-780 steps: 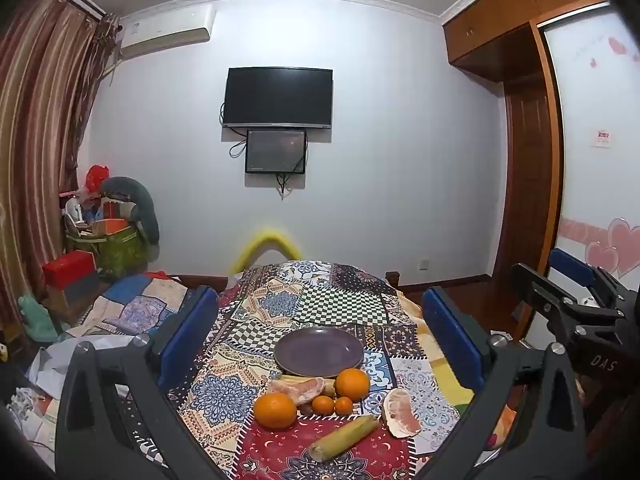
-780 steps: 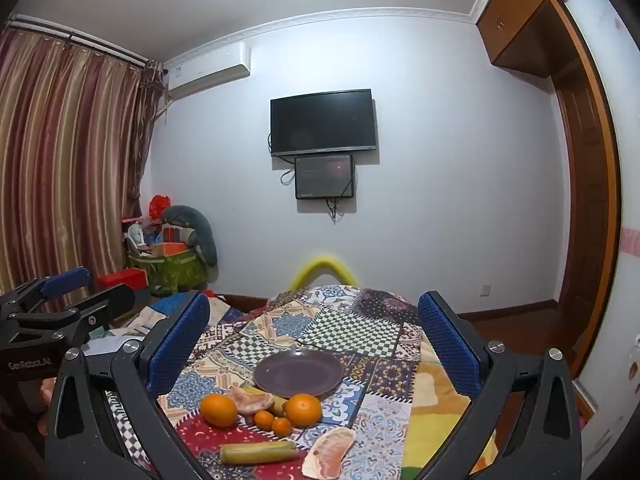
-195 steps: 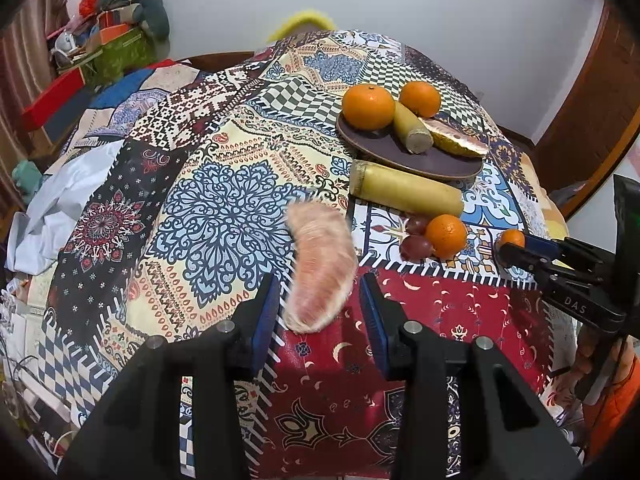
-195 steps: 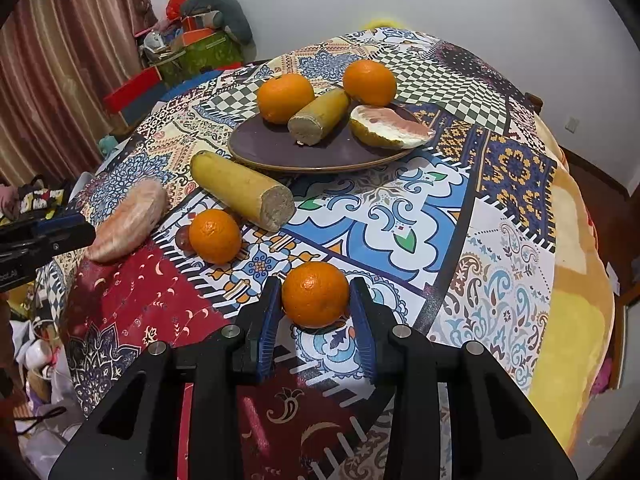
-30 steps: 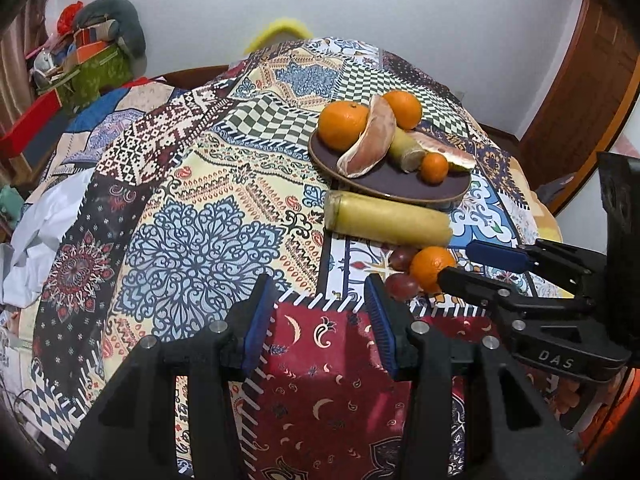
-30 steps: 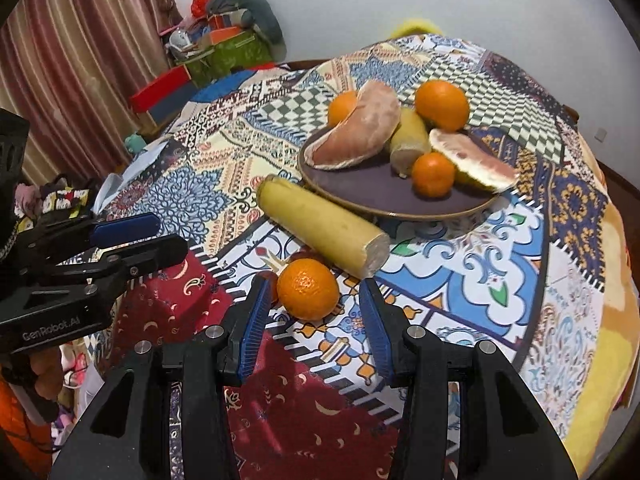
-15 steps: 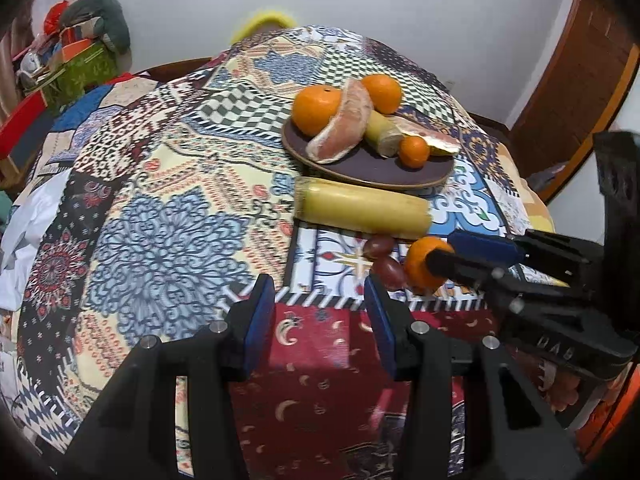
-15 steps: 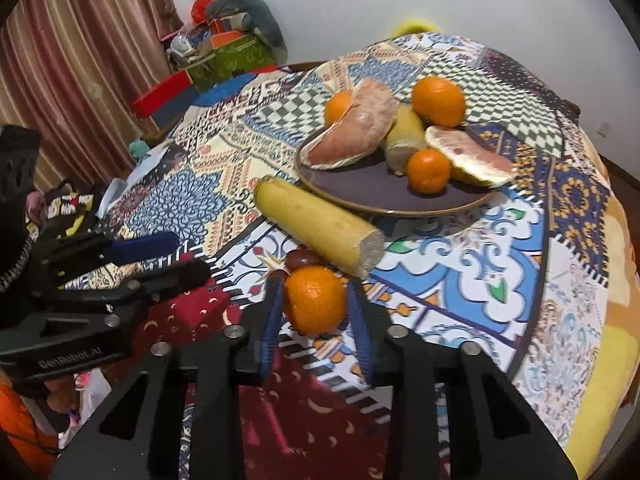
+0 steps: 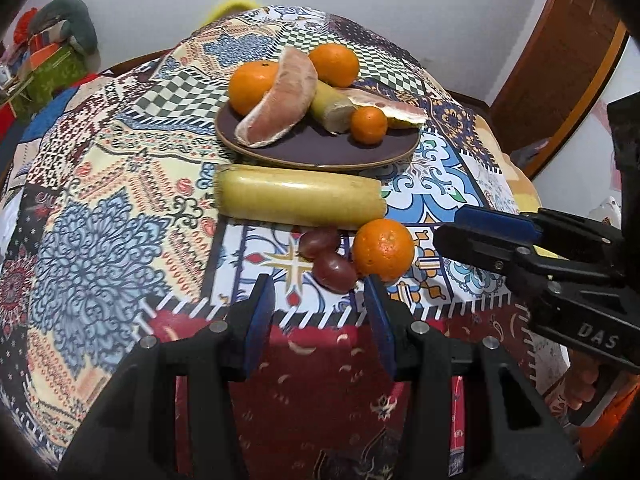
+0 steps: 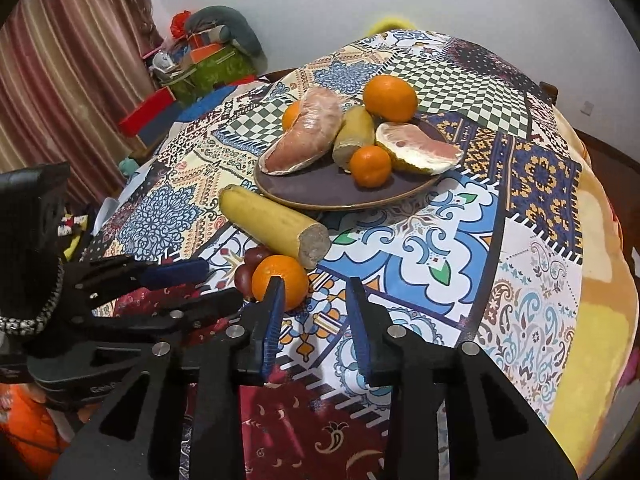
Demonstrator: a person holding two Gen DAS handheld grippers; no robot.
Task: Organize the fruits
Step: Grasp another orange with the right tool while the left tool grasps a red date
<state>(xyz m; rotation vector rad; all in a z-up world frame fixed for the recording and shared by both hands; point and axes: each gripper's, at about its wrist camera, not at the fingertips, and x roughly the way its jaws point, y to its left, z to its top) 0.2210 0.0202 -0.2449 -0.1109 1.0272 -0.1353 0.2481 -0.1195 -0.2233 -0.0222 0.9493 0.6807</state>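
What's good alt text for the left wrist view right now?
The open left gripper hovers just short of two dark red fruits and a loose orange on a patchwork tablecloth, with the right gripper open beside the orange. Behind lie a long yellow banana and a brown plate holding oranges, pomelo pieces and a banana piece.

We see a dark plate (image 9: 320,154) holding two oranges, a small mandarin (image 9: 369,124), two pomelo wedges and a short banana piece. Just beside its near rim lies a long banana (image 9: 300,196); nearer us, an orange (image 9: 383,244) touches two dark red fruits (image 9: 330,256).
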